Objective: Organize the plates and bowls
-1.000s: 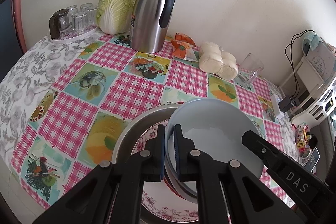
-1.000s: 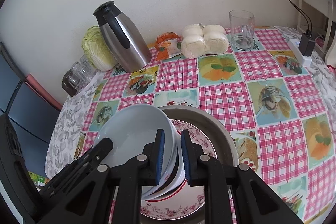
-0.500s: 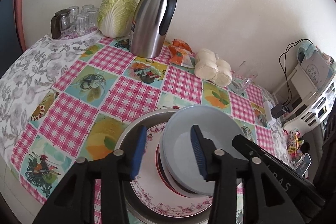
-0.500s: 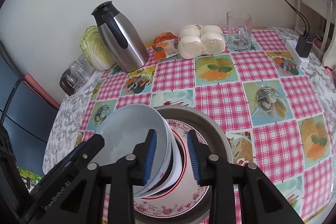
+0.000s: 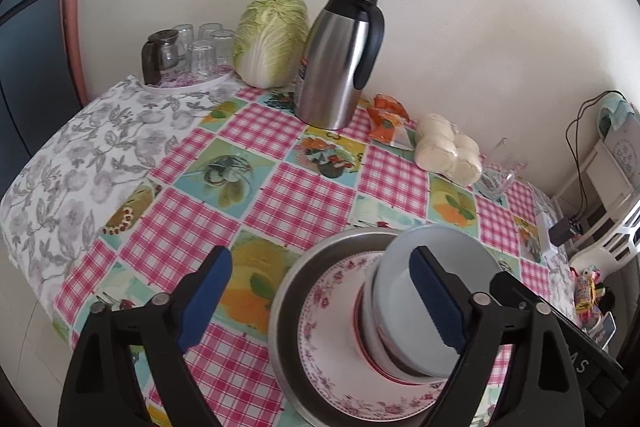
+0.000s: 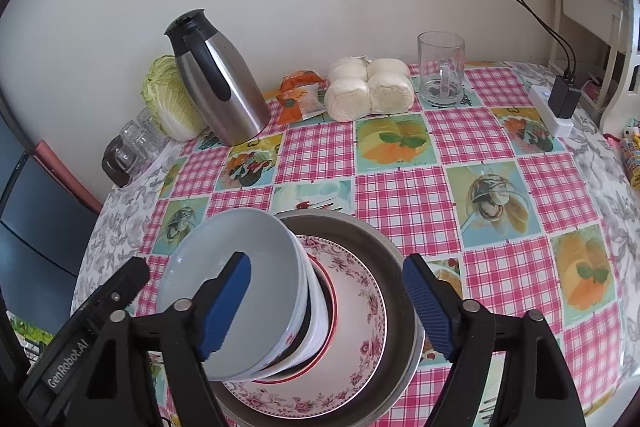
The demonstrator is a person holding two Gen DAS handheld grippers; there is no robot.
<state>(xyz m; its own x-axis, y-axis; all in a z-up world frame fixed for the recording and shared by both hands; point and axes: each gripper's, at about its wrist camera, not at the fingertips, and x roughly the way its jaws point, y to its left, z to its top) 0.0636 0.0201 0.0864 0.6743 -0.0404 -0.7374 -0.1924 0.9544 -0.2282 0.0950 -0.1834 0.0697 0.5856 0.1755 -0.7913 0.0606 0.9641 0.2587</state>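
Note:
A pale blue bowl point(image 5: 460, 251) point(image 6: 240, 239) tops a stack of bowls on a floral plate point(image 5: 332, 311) point(image 6: 368, 291), which lies in a round metal basin point(image 5: 288, 291) point(image 6: 380, 239). My left gripper point(image 5: 320, 291) is opening wide; one blue pad point(image 5: 436, 299) shows in front of the bowl's inside and the other hangs over the tablecloth, neither pressing. My right gripper point(image 6: 328, 303) is opening too and straddles the bowl's near rim without touching it. Each gripper's black body shows in the other's view at a lower corner.
Along the wall stand a steel jug point(image 5: 340, 55) point(image 6: 216, 87), a cabbage point(image 5: 272, 39), a tray of glasses point(image 5: 188, 55), orange packets point(image 6: 300, 95), wrapped buns point(image 6: 368, 87) and a glass mug point(image 6: 440, 71). A power strip point(image 6: 556, 111) and a white rack point(image 5: 608, 195) sit at the right.
Both grippers were shut on the pale blue bowl's rim from opposite sides; their jaws have spread and let it go. The left gripper has drawn back and up a little. The bowl stays on the stack.

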